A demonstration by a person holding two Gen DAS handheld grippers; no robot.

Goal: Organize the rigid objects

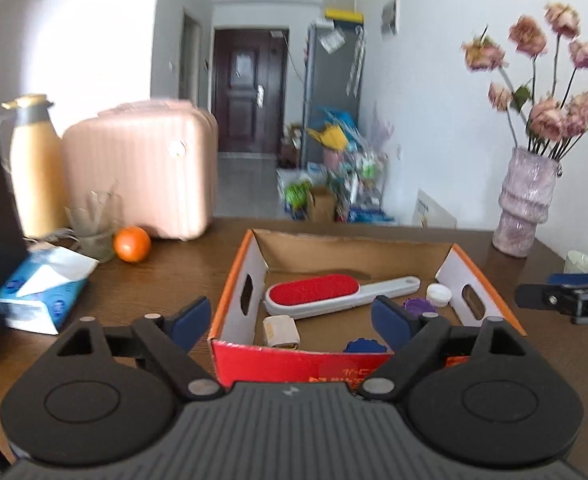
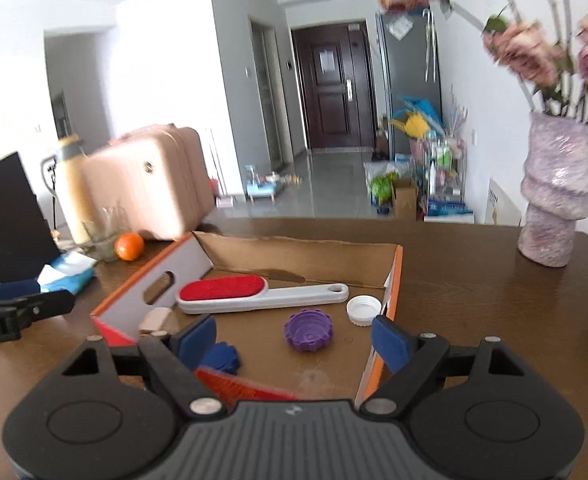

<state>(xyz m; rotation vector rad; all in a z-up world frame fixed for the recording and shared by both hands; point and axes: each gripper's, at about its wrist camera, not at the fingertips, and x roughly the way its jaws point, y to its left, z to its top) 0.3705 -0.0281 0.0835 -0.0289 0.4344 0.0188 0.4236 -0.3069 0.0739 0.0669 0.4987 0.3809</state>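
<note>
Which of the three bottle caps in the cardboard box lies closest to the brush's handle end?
The white cap, just below the lint brush handle's hanging hole; the purple cap and blue cap lie further off.

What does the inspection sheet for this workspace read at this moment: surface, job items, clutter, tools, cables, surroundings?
Surface: brown wooden table.
Job's things: open cardboard box holds a red lint brush, white cap, purple cap, blue cap and a beige block.
Clutter: orange, tissue pack, glass, thermos, pink case, vase of flowers.
Tools: left tool open, empty; right tool open, empty.
Cables: nothing seen.
Surroundings: hallway, dark door, fridge.
</note>
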